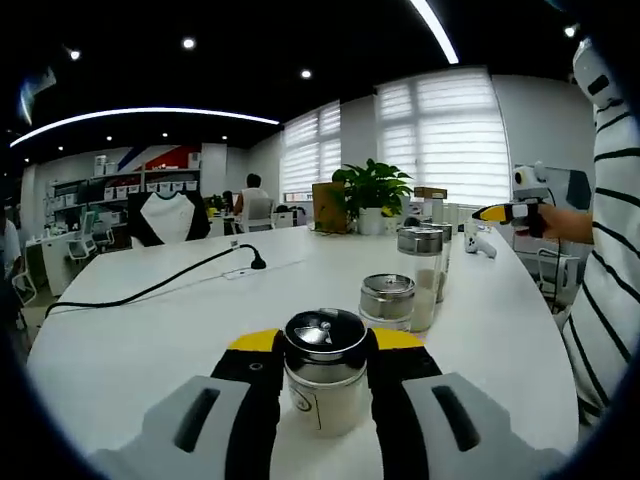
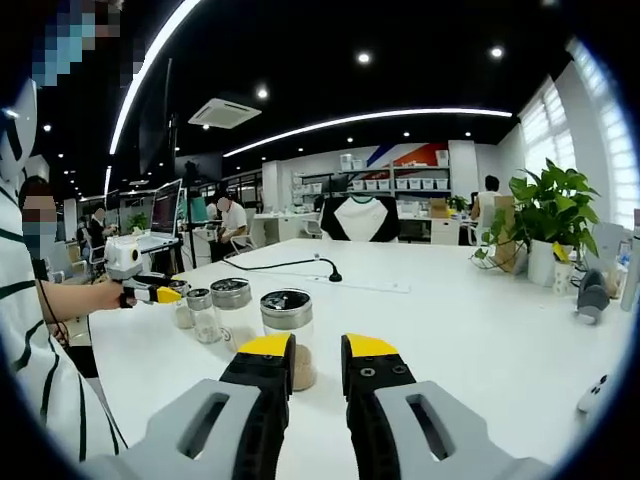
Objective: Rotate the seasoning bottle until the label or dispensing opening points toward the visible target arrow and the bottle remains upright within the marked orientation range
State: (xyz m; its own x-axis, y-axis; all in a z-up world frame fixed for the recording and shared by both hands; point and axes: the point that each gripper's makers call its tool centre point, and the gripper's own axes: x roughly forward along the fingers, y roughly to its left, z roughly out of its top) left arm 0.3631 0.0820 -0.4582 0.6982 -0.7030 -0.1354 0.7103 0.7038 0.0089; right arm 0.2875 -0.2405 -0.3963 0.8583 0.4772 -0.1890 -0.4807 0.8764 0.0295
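In the left gripper view, the left gripper (image 1: 325,370) is seen clamped on a bottle (image 1: 325,372), its yellow-tipped jaws pressed against both sides of the glass. The bottle is held upright on the white table (image 1: 180,320); a shiny metal lid (image 1: 325,335) is carried on top and pale seasoning is seen inside. Just beyond it a shorter jar (image 1: 387,300) is set, and behind that a tall shaker (image 1: 421,275) is placed, touching or nearly touching it. A black cable (image 1: 150,288) is laid across the table to the left. A potted plant (image 1: 372,195) is seen at the far end. The right gripper (image 1: 492,213) is seen raised at the right, beside a striped sleeve.

In the right gripper view, the right gripper (image 2: 316,350) is held above the table with its jaws close together but a narrow gap left between them; nothing is gripped. Near its left jaw a lidded jar (image 2: 288,335) is seen, with more jars (image 2: 205,312) lined up to the left.
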